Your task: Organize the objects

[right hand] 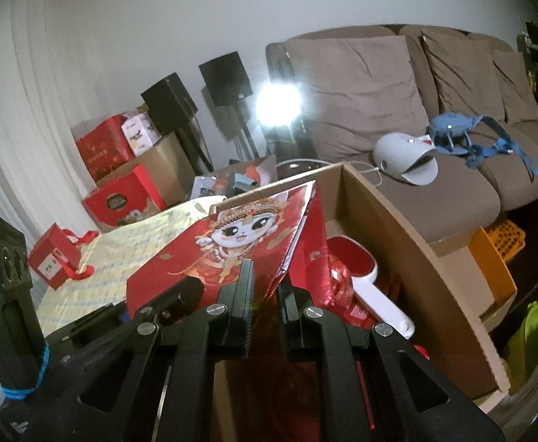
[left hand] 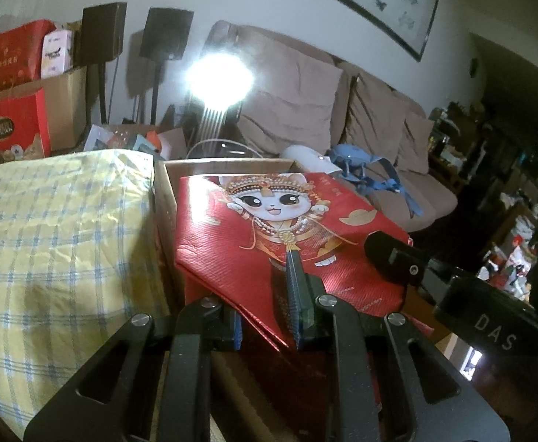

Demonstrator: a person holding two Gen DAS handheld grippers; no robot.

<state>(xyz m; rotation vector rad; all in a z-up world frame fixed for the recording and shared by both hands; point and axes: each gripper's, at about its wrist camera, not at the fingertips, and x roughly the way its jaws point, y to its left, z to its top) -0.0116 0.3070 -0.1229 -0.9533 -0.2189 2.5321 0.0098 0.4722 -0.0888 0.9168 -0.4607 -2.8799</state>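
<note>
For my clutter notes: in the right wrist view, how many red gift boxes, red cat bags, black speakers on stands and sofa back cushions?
Red gift boxes: 3
Red cat bag: 1
Black speakers on stands: 2
Sofa back cushions: 3
Total: 9

red cat-print gift bag [left hand: 269,228] | folded flat, tilted | over open cardboard box [right hand: 398,228]

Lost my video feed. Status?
Both grippers, left and right, shut on red bag. Bag over cardboard box. Red scoop inside.
</note>
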